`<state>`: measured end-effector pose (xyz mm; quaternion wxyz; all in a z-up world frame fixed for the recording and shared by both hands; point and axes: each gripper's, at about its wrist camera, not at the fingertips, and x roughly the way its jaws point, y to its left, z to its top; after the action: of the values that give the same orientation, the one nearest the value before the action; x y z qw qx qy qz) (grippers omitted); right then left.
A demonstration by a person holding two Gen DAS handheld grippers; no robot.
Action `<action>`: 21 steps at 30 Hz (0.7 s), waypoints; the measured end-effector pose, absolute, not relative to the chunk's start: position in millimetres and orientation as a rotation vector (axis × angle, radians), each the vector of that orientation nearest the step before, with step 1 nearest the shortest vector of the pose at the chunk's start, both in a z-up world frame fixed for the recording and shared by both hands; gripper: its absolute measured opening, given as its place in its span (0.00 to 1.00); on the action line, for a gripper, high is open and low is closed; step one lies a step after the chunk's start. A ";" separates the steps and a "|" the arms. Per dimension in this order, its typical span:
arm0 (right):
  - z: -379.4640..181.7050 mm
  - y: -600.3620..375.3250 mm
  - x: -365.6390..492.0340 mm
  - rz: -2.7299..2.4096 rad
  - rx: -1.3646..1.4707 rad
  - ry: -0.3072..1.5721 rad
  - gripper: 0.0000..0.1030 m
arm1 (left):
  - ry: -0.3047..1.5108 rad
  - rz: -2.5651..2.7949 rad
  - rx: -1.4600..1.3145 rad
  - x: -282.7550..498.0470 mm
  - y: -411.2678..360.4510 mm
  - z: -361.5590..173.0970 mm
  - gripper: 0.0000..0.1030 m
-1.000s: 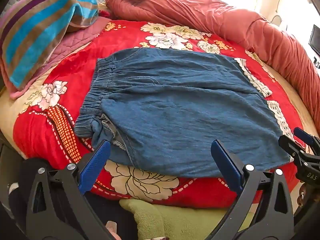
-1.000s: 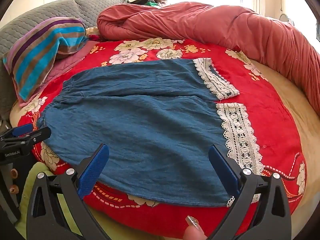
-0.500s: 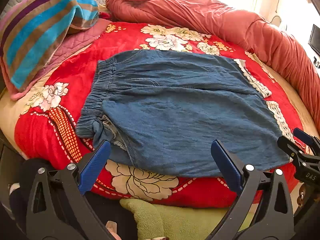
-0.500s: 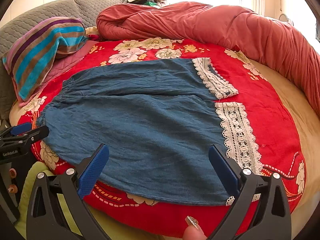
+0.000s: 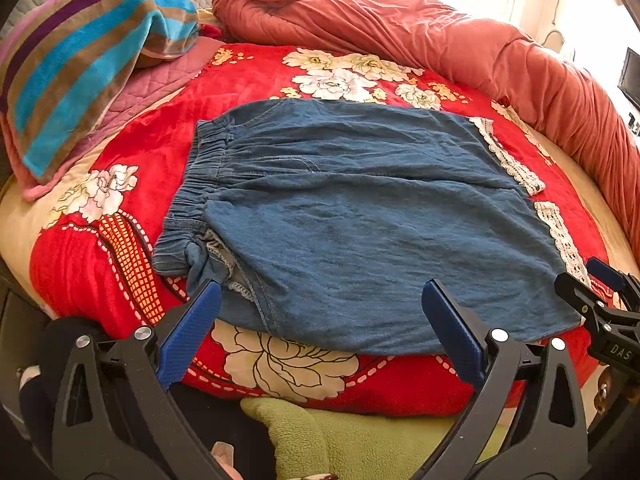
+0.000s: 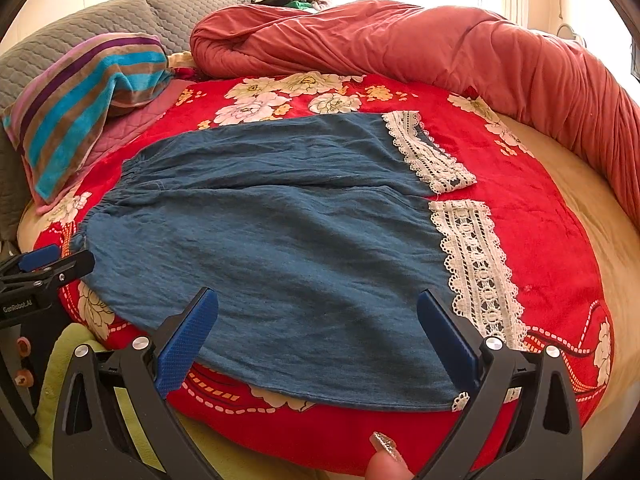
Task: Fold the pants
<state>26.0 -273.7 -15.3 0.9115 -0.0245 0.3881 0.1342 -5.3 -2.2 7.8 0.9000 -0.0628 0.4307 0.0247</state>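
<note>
No shift since before | both tongs (image 5: 320, 312) (image 6: 318, 320) agape | pants (image 5: 360, 232) hem free

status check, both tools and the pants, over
Left tool open, right tool open, both hovering at near edge. Blue denim pants with white lace cuffs flat on red floral blanket, unfolded. Nothing on them.

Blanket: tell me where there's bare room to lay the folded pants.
Free: the red blanket strip right of the lace cuffs, out to the tan sheet; a smaller patch between the waistband and striped towel. Crowded: the middle under the pants; the far edge along the rolled quilt.
</note>
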 end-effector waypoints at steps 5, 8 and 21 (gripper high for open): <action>-16.8 -273.7 26.9 0.273 -0.052 0.804 0.96 | 0.892 0.051 -0.130 -5.5 -2.3 8.0 0.92; -18.9 -274.6 29.0 0.275 -0.050 0.809 0.96 | 0.897 0.052 -0.130 -5.2 -1.7 7.9 0.92; -15.1 -293.6 74.0 0.243 -0.101 0.799 0.96 | 0.919 0.063 -0.110 27.2 7.9 0.7 0.92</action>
<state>74.0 -293.6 -15.1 0.9129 -0.0489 0.3876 0.1181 27.2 7.9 0.7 0.8943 -0.0532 0.4433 0.0303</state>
